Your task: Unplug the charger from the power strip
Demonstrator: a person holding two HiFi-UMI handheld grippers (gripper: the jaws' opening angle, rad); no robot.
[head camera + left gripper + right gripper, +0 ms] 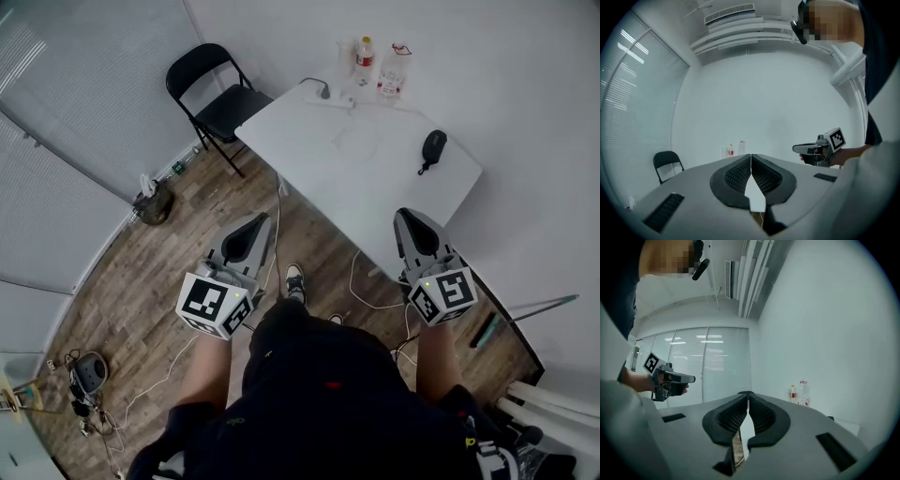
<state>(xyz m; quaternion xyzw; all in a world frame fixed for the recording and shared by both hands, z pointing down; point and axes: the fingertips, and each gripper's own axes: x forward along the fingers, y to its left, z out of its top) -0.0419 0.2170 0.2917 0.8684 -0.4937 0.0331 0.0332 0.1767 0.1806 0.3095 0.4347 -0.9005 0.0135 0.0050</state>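
Note:
A white power strip (330,97) lies at the far end of the white table (375,178), with a black charger (324,91) plugged into it and a cord trailing off. My left gripper (260,218) hangs over the wooden floor short of the table's near corner, jaws shut and empty. My right gripper (406,215) hovers at the table's near edge, also shut on nothing. Both point level toward the far wall. The left gripper view shows the shut jaw tips (751,156) and the right gripper (819,149) beside them. In the right gripper view its tips (747,394) meet.
Bottles (379,66) stand by the wall behind the strip. A black mouse-like object (433,145) lies on the table's right part. A black folding chair (220,98) stands left of the table. Cables and small devices (89,375) lie on the floor.

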